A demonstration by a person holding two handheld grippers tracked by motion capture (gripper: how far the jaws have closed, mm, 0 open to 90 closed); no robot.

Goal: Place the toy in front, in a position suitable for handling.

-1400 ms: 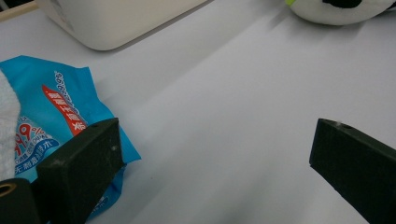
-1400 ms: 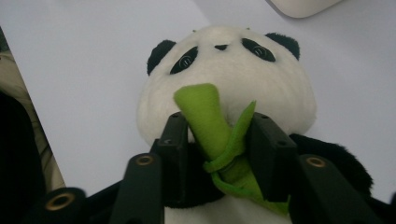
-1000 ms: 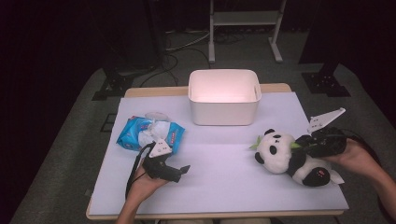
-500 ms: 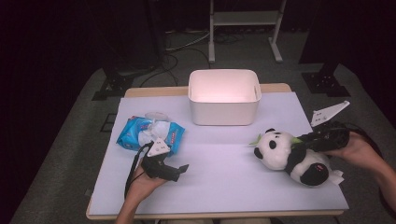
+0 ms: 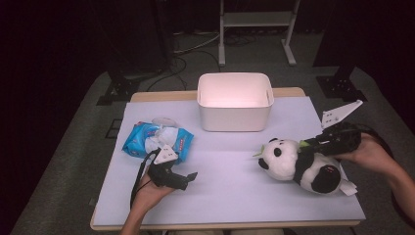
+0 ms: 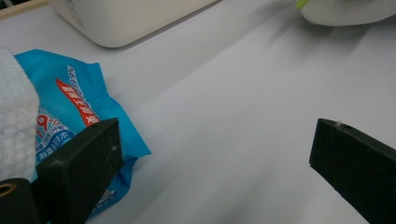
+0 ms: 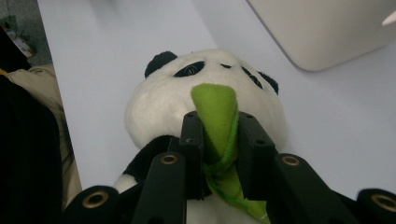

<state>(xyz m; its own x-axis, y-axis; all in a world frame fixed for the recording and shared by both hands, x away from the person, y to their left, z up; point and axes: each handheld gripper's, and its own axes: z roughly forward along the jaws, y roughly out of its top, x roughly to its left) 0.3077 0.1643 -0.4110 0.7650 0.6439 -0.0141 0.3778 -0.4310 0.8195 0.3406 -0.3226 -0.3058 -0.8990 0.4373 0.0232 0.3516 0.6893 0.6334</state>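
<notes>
Now right gripper (image 7: pixel 219 140) had jaws pinched on green leaf (image 7: pixel 215 116) at panda toy (image 5: pixel 298 164) – grip narrow, cloth squeezed between pads. Compared with second earlier, toy had tipped up, head lifted off table (image 5: pixel 235 196) at right edge. Lift seemed begun – white bin (image 5: pixel 235 100) likely goal. Left gripper (image 6: pixel 210 154) rested wide open, empty, beside blue wipes pack (image 5: pixel 154 139).

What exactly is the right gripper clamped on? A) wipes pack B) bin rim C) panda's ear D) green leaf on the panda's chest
D: in the right gripper view, the right gripper has its jaws closed on the green leaf of the plush panda.
</notes>
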